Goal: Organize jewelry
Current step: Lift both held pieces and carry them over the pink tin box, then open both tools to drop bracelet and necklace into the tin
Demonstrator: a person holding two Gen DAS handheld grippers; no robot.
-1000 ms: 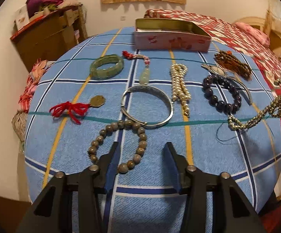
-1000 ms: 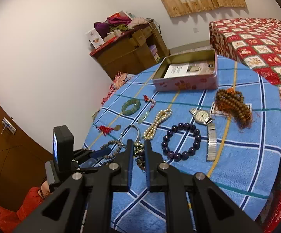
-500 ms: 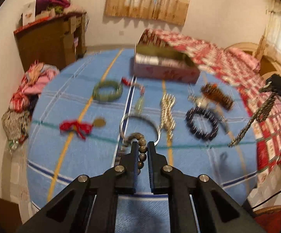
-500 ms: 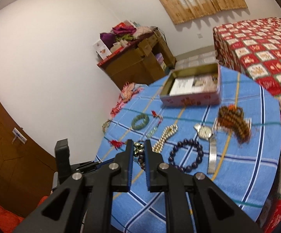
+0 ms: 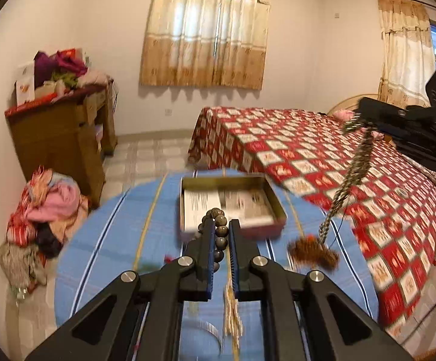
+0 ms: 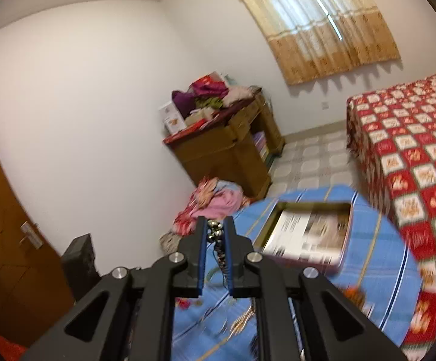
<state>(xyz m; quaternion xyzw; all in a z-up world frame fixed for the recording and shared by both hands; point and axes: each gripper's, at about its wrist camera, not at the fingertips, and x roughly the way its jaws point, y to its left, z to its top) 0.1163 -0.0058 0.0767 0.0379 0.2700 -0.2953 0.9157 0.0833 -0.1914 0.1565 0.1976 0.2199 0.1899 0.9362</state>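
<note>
My left gripper [image 5: 220, 224] is shut on a bracelet of grey-brown round beads [image 5: 221, 231], lifted off the blue plaid tablecloth [image 5: 121, 228]. My right gripper [image 6: 215, 225] is shut on a metal bead chain [image 6: 215, 231]; in the left wrist view that chain [image 5: 349, 180] dangles long from the right gripper [image 5: 357, 121] at the right edge. Ahead of both sits the open pink tin box [image 5: 233, 204] [image 6: 308, 234] with printed paper inside. A brown tassel-like bead bundle [image 5: 312, 252] and a pearl strand [image 5: 231, 322] lie on the cloth, blurred.
A bed with a red and white checked cover [image 5: 323, 156] stands right of the table. A wooden cabinet [image 5: 58, 138] piled with clothes is at the back left, a heap of cloth [image 5: 43, 210] on the floor below it. A brown door [image 6: 4, 240] is at left.
The left gripper closed on the grey-brown bead bracelet and lifted it off the cloth. Both grippers rose and tipped up, so the room and tin box now fill the views.
</note>
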